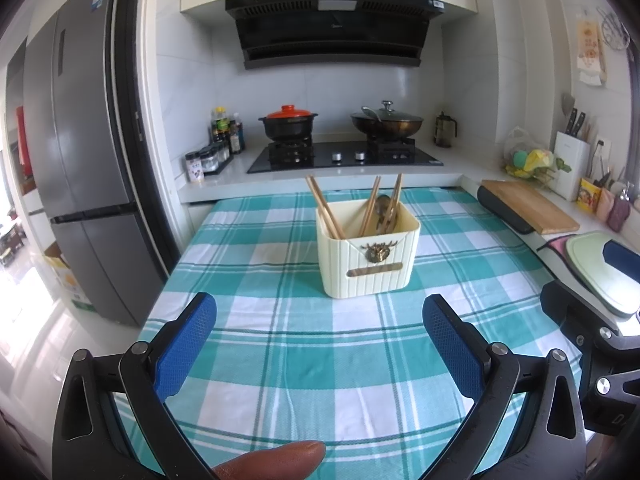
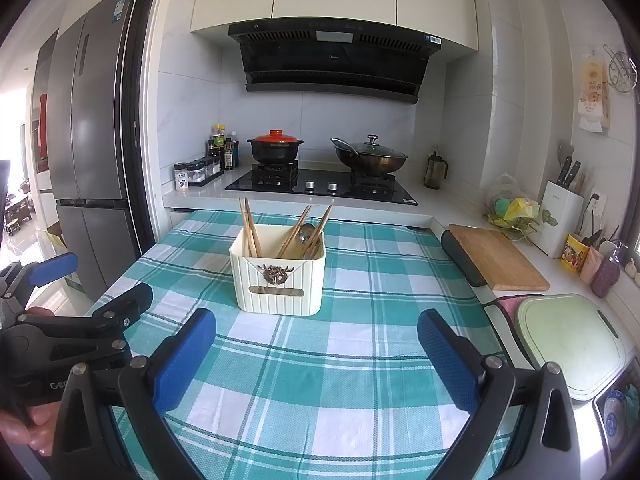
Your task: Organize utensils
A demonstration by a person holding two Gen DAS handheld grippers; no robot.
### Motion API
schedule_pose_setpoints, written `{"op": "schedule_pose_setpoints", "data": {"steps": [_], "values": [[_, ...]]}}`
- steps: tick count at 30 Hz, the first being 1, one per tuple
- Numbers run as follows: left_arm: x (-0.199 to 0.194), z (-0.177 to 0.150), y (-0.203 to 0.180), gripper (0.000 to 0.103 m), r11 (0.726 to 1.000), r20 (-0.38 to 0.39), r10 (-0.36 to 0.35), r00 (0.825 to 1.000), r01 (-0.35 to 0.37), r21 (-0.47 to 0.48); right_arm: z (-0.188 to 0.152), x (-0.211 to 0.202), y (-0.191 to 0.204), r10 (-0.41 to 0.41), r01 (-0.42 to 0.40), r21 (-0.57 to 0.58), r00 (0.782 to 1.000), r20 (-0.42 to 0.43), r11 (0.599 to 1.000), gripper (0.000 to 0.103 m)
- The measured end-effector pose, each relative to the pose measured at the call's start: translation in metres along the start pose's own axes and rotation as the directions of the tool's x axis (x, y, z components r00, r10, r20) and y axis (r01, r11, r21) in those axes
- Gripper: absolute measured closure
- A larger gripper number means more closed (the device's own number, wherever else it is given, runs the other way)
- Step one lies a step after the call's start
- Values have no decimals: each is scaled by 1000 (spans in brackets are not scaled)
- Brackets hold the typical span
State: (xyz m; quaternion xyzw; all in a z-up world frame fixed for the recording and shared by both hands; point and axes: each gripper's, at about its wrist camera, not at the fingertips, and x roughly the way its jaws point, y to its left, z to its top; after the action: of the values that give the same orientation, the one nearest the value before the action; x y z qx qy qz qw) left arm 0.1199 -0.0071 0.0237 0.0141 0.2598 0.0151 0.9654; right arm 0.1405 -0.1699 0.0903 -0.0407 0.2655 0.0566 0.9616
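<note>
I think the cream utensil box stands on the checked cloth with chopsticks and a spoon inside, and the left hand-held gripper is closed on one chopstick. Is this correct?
Not quite. The left hand-held gripper is open and holds nothing, as the left wrist view shows; its fingers sit apart above the checked cloth. The rest holds: the cream utensil box stands on the cloth with chopsticks and a spoon inside.

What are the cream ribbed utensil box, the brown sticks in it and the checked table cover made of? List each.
Cream ribbed utensil box: likely matte moulded plastic, even ribs.
Brown sticks: wood or bamboo chopsticks, dull tan.
Checked table cover: woven cloth, visible weave and creases.
</note>
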Motion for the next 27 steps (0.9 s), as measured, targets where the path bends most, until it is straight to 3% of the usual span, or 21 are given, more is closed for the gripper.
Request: {"op": "schedule_pose_setpoints", "data": {"steps": [27], "values": [[0,-1,-2,0,1000,-2,-2,1000,2,1,-1,-2,-3,-3,3,0,1000,-2,1000,0]]}}
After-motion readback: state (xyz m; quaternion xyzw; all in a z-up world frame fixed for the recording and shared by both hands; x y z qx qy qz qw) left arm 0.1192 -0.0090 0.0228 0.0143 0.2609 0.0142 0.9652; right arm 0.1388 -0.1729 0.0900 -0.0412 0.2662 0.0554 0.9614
